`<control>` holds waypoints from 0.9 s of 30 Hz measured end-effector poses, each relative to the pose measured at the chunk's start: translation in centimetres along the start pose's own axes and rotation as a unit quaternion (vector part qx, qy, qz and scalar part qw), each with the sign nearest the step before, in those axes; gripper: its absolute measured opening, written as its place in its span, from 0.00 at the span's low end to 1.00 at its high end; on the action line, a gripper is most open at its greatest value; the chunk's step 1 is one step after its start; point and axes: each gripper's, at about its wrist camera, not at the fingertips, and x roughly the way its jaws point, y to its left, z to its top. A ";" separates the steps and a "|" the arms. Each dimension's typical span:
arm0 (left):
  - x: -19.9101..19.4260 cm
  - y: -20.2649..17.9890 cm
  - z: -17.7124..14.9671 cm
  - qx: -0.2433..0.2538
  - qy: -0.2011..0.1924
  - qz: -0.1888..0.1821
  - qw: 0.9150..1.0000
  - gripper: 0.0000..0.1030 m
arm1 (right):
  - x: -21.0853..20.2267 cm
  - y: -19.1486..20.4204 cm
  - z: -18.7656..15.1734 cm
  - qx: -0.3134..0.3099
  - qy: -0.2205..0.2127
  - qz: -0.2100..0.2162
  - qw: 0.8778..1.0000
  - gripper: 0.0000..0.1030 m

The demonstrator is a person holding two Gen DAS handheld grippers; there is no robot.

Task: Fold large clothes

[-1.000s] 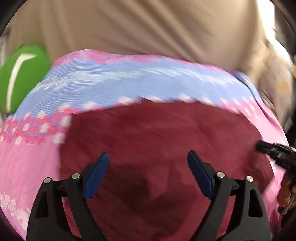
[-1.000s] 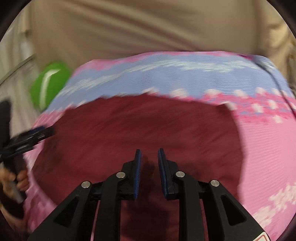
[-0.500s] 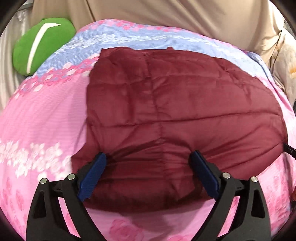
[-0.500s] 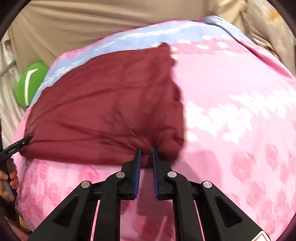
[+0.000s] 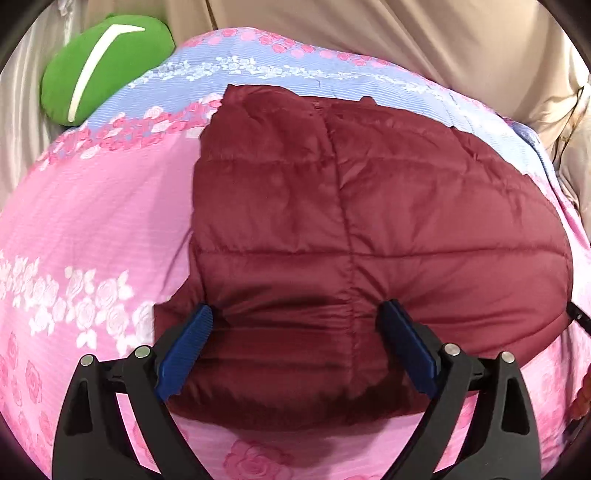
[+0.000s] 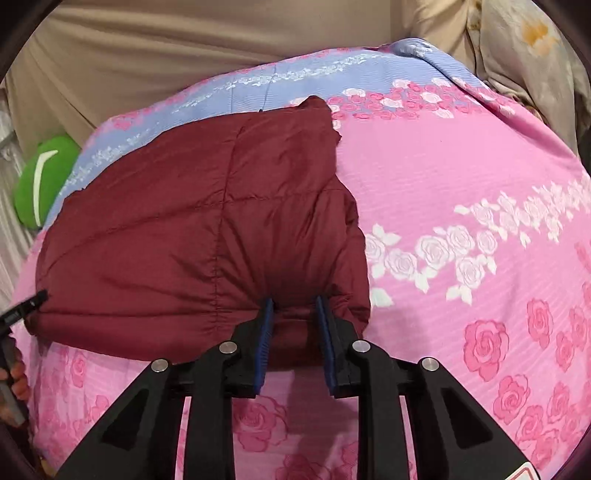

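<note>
A dark red quilted jacket (image 5: pixel 332 229) lies folded flat on the pink flowered bedsheet (image 5: pixel 92 229); it also shows in the right wrist view (image 6: pixel 192 240). My left gripper (image 5: pixel 299 317) is wide open, its jaws straddling the jacket's near edge without clamping it. My right gripper (image 6: pixel 293 304) is partly open at the jacket's near right corner, with a bunch of fabric sitting loosely between the blue pads (image 6: pixel 264 332). The left gripper's tip (image 6: pixel 26 306) shows at the jacket's left corner in the right wrist view.
A green cushion (image 5: pixel 99 62) with a white stripe lies at the far left of the bed. Beige fabric (image 5: pixel 369 33) hangs behind the bed. A pale flowered cloth (image 6: pixel 528 48) lies at the far right. The sheet has a blue band (image 6: pixel 314 74) at the back.
Both grippers drew back toward the near edge, so the whole folded jacket came into view. The right gripper, shut on the jacket's corner before, has opened. The left stayed open.
</note>
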 end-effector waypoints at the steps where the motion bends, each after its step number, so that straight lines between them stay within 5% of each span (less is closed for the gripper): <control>1: -0.1 0.1 -0.1 0.000 0.000 0.002 1.000 0.89 | -0.3 -0.1 0.1 0.004 0.003 -0.004 1.000 0.20; 5: -1.8 0.6 0.4 -0.024 -0.008 -0.020 0.999 0.87 | -1.6 0.9 1.7 0.006 -0.002 -0.014 1.000 0.24; 8: -3.0 1.0 2.2 -0.038 -0.032 -0.044 0.998 0.88 | -2.4 3.7 4.1 -0.019 -0.018 0.018 1.000 0.28; 17: 0.0 1.3 5.4 -0.044 -0.026 -0.017 0.999 0.88 | 3.6 16.9 10.2 -0.109 0.011 0.095 0.989 0.28; 21: 1.3 2.0 4.6 -0.056 -0.014 -0.024 0.998 0.91 | 7.3 21.9 11.2 -0.129 0.050 0.119 0.983 0.06; 27: 3.1 2.9 3.8 -0.069 0.002 -0.052 0.996 0.95 | 11.9 25.7 13.1 -0.144 0.076 0.107 0.981 0.06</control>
